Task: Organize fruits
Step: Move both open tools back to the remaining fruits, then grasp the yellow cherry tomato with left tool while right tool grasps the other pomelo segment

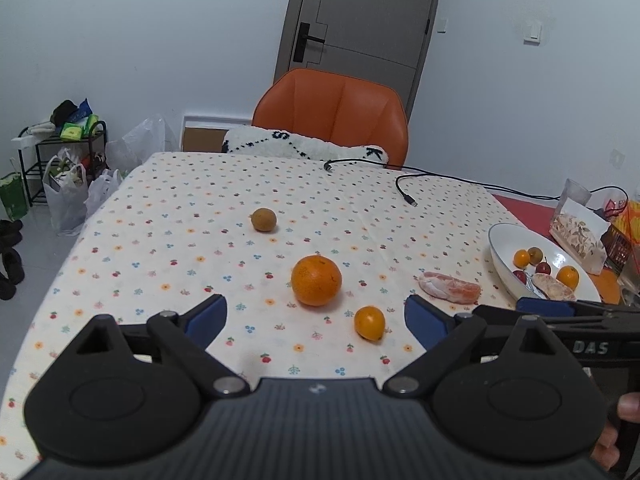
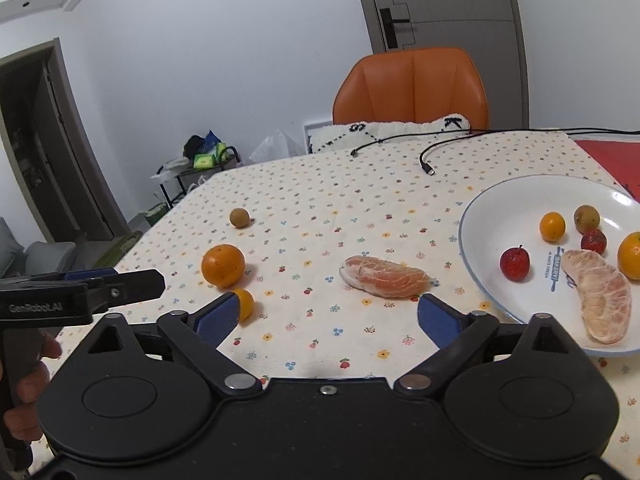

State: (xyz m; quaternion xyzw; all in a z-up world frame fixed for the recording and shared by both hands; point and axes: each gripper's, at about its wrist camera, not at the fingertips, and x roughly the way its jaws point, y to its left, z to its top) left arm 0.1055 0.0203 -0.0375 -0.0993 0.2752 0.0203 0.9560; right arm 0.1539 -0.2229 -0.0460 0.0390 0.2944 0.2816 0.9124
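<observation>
"DAS" can be read on the right gripper [image 1: 580,312]; "GenRobot.AI" is read on the left gripper [image 2: 120,280]. Both are held wide apart, empty. The small orange [image 1: 369,323], big orange [image 1: 316,281] and peeled piece [image 2: 386,277] lie on the tablecloth [image 1: 180,216]. "BAKERY" is only seen on the plate [image 2: 476,216] from the right.

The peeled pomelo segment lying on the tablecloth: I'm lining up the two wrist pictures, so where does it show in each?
Left wrist view: the peeled pomelo segment lies right of centre, just left of the white plate.
Right wrist view: it lies near centre, ahead of the open right claw.
Shared landmark: the large orange, left of it in both.
</observation>
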